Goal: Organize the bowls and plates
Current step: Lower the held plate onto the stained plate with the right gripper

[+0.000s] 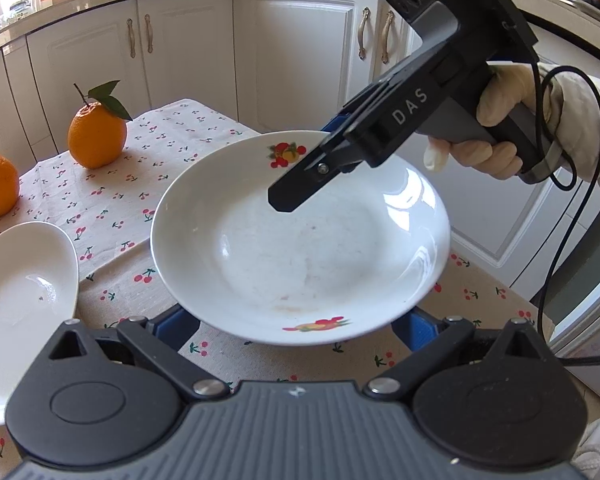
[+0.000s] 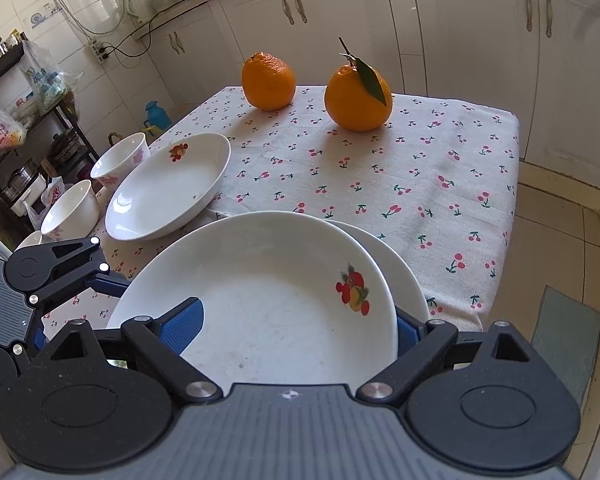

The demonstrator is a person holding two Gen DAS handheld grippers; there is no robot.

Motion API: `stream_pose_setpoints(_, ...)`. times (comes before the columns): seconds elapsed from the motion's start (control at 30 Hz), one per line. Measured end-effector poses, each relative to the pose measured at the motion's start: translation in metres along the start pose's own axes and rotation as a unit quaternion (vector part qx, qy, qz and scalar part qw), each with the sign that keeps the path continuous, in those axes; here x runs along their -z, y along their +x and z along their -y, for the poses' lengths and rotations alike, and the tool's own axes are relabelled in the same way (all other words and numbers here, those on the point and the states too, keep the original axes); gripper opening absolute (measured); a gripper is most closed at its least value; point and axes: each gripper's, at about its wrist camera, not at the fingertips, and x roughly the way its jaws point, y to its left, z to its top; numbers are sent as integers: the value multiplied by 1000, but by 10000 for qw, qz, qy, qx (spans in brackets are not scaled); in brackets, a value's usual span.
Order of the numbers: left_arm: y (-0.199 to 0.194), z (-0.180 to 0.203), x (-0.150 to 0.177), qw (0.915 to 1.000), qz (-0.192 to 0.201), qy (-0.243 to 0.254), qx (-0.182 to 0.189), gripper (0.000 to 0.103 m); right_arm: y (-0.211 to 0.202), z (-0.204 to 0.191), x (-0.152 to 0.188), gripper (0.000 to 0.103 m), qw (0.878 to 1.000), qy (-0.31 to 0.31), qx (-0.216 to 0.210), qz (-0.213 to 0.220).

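A white fruit-printed plate (image 1: 300, 240) is held above the cherry-print tablecloth (image 1: 132, 208). My right gripper (image 1: 332, 148) grips its far rim, one finger over the plate and one under; in the right wrist view the plate (image 2: 268, 300) fills the space between the blue pads (image 2: 184, 324), over another plate (image 2: 404, 276). My left gripper (image 1: 296, 328) is open, its blue fingers (image 1: 176, 328) spread wide beneath the plate's near rim. A third plate (image 2: 168, 188) and two small bowls (image 2: 120, 158) (image 2: 72, 208) stand at the table's left.
Two oranges (image 2: 268, 80) (image 2: 358, 96) sit at the far side of the table. White cabinets (image 2: 460, 40) stand behind it. A cluttered shelf (image 2: 20, 120) is at the left; tiled floor and a mat (image 2: 564, 332) lie to the right.
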Motion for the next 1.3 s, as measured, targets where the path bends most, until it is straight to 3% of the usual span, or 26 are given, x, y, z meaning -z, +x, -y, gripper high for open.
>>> stream_pose_setpoints(1.3,8,-9,3,9998,118,-103,93,103,-19,-1,11,97,9990,194,406,-43)
